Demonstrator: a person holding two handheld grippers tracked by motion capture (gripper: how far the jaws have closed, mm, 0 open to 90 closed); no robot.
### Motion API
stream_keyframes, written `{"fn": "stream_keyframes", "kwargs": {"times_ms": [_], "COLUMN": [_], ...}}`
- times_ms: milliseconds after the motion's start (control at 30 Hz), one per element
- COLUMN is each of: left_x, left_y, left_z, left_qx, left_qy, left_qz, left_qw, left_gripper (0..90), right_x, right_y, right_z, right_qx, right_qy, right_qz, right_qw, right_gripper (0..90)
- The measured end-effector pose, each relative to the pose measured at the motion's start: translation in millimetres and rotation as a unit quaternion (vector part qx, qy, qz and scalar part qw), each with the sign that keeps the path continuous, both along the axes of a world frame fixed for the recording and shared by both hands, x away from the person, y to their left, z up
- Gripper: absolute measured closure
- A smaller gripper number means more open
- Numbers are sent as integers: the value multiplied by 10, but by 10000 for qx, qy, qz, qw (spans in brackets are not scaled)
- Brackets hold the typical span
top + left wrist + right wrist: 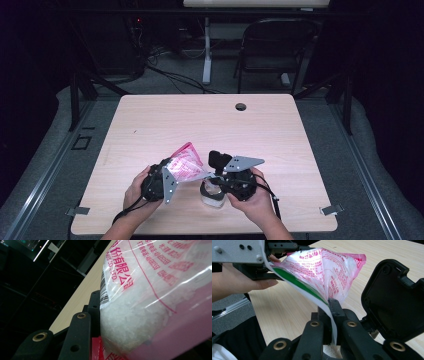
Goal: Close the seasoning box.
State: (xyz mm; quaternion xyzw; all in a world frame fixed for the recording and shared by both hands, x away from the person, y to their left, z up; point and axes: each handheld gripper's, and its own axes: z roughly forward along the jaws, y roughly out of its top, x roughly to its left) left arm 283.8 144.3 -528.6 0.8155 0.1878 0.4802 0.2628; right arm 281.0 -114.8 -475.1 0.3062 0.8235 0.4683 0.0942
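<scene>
Pink-printed plastic bag (186, 165) of white granules hangs above the near part of the wooden table (210, 120), stretched between 2 grippers. In the high view, the left gripper (159, 181) holds the bag's fuller end, and the left gripper view shows a black jaw pressed against the bulging bag (140, 302), so it pinches the bag. The right gripper (235, 181) has its jaws pressed together on the bag's thin white-and-green edge (312, 293), seen close up in the right gripper view. Just under that gripper, a small clear container (212, 194) stands on the table, with a black hinged lid (395, 297) open beside the jaws. Farther off, the tabletop has a round hole (241, 106) near its far edge, and a dark folding chair (272, 50) stands on the floor beyond.
</scene>
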Motion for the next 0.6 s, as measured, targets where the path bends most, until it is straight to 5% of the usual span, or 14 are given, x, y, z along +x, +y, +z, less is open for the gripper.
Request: {"fn": "stream_keyframes", "kwargs": {"times_ms": [600], "left_x": [-52], "left_y": [-38], "left_z": [53], "left_qx": [216], "left_qy": [-367], "left_qz": [9], "left_qw": [9991], "left_gripper": [689], "right_x": [-32], "right_y": [-24], "right_z": [-23], "right_qx": [-45], "right_qy": [34], "right_qz": [-37], "right_qw": [10000], "right_gripper": [898]}}
